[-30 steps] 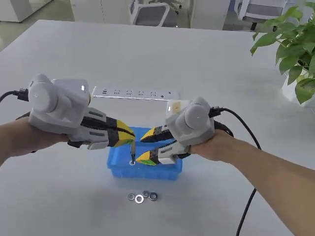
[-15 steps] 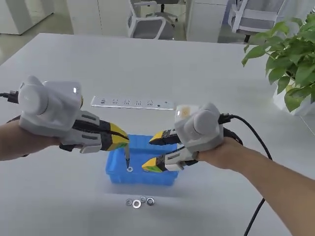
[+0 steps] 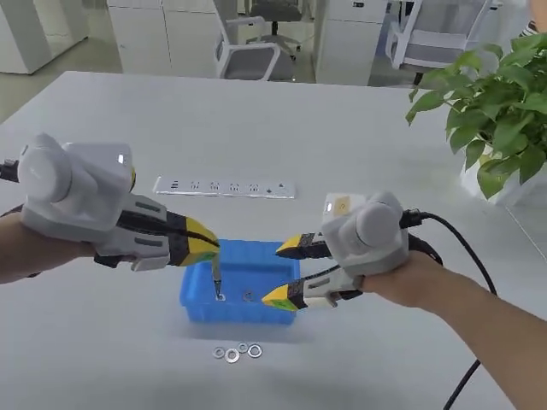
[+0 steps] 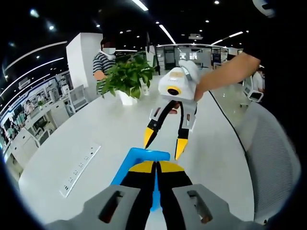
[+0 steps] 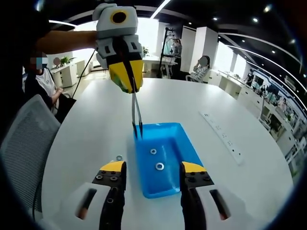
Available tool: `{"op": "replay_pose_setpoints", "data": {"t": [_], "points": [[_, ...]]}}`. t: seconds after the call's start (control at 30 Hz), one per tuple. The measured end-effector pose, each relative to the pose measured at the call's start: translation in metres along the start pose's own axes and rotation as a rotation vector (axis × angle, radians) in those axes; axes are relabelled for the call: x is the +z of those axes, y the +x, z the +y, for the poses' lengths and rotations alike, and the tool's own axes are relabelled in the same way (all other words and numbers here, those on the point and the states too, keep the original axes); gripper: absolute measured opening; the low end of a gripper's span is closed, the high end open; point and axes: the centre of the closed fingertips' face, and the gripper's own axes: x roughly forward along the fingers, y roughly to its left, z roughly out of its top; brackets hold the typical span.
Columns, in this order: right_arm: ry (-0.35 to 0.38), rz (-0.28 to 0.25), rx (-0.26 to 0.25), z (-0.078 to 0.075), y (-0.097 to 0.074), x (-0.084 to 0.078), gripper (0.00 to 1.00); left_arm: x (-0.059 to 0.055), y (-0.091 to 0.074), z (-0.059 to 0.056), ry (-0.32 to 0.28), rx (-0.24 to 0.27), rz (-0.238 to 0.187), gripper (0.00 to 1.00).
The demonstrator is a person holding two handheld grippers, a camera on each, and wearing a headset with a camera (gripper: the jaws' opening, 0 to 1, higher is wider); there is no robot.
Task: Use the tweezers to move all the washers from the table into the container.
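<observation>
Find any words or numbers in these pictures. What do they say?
No text reads clearly.
Lit sign far in the background: glowing characters, too blurred to read.
Yellow sticker on the right gripper: too small to read.
Power strip on the table: markings too small to read.

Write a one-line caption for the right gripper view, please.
Left claw holds tweezers over a blue container with two washers inside; right claw open.
</observation>
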Motion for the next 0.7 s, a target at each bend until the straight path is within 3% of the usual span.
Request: {"op": "replay_pose_setpoints", "data": {"t": [0.33,0.7], "points": [[0.020,0.016,-0.032,0.008,-0.017,-0.014,0.48,0.006,-0.005,-0.013,0.013,-0.016,-0.007,0.05],[0.039,0.030,-0.043,0.017,-0.025,-0.024,0.50,0.000,0.000,-0.030,0.011,-0.048,-0.008,0.05]]}}
